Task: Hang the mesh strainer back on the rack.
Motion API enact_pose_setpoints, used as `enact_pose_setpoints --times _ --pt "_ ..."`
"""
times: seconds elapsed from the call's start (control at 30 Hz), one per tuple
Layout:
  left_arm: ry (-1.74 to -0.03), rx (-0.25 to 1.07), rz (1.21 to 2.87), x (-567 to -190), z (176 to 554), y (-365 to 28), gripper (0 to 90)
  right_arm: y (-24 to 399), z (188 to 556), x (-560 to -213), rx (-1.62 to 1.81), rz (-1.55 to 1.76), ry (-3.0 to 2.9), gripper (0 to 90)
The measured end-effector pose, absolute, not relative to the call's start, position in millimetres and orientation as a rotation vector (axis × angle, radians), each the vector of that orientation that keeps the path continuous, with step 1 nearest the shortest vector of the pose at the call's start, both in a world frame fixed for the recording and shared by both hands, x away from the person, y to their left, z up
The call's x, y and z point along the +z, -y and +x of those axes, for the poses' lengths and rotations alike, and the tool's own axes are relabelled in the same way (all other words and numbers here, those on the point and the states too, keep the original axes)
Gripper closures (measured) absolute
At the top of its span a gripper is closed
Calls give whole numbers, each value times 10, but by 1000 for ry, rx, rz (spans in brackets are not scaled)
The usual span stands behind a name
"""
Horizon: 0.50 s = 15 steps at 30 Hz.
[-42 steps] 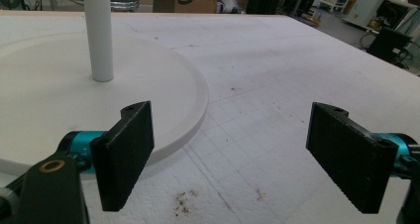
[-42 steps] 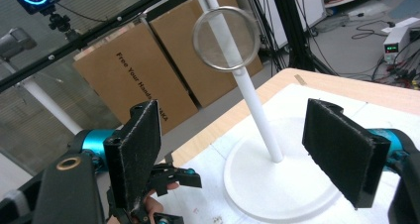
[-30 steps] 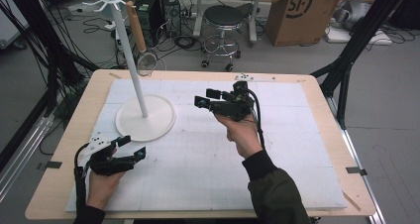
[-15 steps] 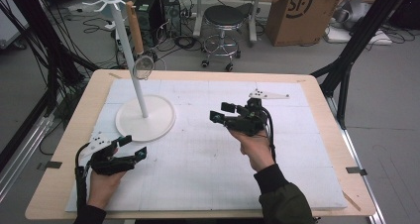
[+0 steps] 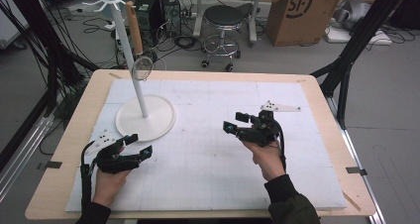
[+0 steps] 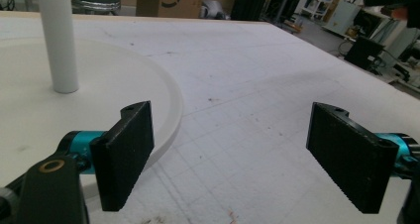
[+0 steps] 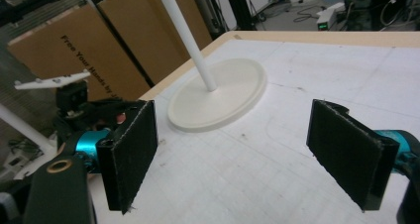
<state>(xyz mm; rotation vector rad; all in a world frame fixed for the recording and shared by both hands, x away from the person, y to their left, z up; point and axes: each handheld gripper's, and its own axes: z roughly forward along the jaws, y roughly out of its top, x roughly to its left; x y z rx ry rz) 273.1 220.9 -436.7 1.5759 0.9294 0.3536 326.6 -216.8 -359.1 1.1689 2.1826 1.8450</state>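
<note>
A white stand with a round base (image 5: 146,117) (image 6: 44,110) (image 7: 218,92) and a tall pole (image 5: 130,60) rises at the table's left; hooks fan out from its top, and a small clear round thing (image 5: 142,68) hangs by the pole. My left gripper (image 5: 138,145) (image 6: 233,154) rests near the front left, just in front of the base, open with nothing between its jaws. My right gripper (image 5: 236,122) (image 7: 233,154) is held above the mat right of centre, pointing left toward the stand, open with nothing between its jaws. The left gripper (image 7: 81,110) also appears in the right gripper view.
A white gridded mat (image 5: 208,159) covers the wooden table (image 5: 69,135). Behind the table stand a stool (image 5: 225,21), a cardboard box (image 5: 297,11) and cables on the floor. Black frame legs (image 5: 356,40) flank the right side.
My right gripper has drawn back from mid-table toward the right and front, lowering a little. The left gripper has stayed put.
</note>
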Motion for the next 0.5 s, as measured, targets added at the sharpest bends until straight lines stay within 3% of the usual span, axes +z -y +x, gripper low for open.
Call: enact_pose_setpoints --times 0.5 --pt "-907 326 1578 -4360 2783 -2070 191 2541 3072 -3882 1820 1209 -2116 189"
